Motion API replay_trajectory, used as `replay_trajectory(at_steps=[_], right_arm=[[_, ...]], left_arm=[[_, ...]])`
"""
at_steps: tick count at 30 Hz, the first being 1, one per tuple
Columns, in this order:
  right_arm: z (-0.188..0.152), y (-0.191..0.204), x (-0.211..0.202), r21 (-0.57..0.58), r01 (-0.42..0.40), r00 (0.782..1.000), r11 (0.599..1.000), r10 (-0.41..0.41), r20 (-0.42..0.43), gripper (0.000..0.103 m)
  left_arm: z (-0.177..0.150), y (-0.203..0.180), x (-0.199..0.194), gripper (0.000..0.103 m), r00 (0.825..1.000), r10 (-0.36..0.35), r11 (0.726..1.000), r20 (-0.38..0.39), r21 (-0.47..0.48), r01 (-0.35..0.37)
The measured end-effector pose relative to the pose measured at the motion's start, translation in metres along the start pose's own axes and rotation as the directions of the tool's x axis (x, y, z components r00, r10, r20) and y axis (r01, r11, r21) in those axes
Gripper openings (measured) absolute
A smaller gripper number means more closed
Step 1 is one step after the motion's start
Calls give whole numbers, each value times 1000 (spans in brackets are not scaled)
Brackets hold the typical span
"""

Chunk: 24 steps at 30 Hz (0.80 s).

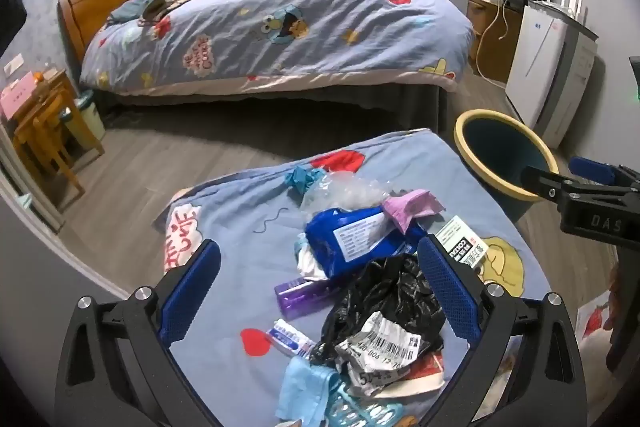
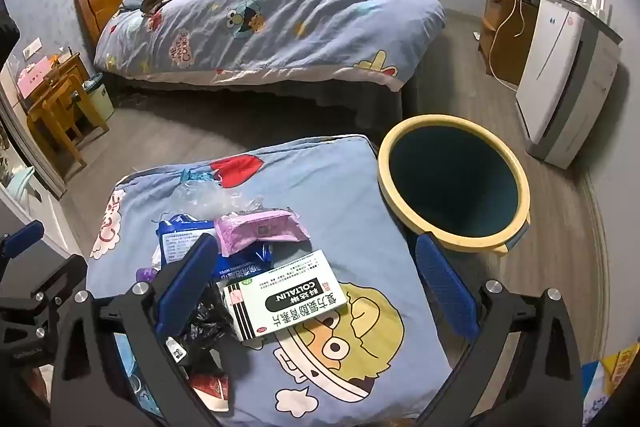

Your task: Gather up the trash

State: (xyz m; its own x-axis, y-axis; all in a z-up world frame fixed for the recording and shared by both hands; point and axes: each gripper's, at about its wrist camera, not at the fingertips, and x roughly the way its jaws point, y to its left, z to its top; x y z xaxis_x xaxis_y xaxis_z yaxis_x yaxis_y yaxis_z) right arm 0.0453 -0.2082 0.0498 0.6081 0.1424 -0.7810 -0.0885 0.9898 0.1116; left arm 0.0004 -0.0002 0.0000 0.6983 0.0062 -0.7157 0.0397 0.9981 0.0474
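While both tongs hang spread wide above the blue cartoon-print cushion [image 2: 360,187], nothing sits pinched between either pair of pads. Seen from the left wrist view, the left gripper [image 1: 320,291] frames a heap of rubbish: a crumpled black plastic bag [image 1: 392,291] at centre, with a barcode-printed wrapper [image 1: 380,347] at its six o'clock, a blue wipes packet [image 1: 356,239] at its eleven o'clock, and a purple tube [image 1: 300,293] at its nine o'clock. A pink packet [image 1: 412,207] lies at the wipes packet's one o'clock, touching it, and clear crumpled plastic [image 1: 344,191] lies just beyond. From the right wrist view, the right gripper [image 2: 316,279] hovers over a white medicine box [image 2: 284,293], which rests on the cushion beside the black bag. Standing on the grey wood floor [image 2: 180,155], the yellow-rimmed bin [image 2: 452,183] sits at the cushion's two o'clock, just beside its edge, its dark inside showing nothing.
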Motion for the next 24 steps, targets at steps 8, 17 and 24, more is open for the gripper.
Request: replay_trajectory(at_steps=[8, 17, 24], right_arm=[[-1, 1, -1, 1, 1, 1000, 1000, -1, -1, 97], [-1, 0, -1, 1, 4, 1000, 1000, -4, -3, 97], [-4, -4, -1, 8, 7, 1000, 1000, -7, 1, 97]], left_arm=[[-1, 0, -1, 98, 1000, -5, 1000, 14, 2, 5], [1, -6, -2, 98, 1000, -2, 1000, 18, 9, 2], [2, -7, -4, 98, 1000, -4, 1000, 18, 19, 3]])
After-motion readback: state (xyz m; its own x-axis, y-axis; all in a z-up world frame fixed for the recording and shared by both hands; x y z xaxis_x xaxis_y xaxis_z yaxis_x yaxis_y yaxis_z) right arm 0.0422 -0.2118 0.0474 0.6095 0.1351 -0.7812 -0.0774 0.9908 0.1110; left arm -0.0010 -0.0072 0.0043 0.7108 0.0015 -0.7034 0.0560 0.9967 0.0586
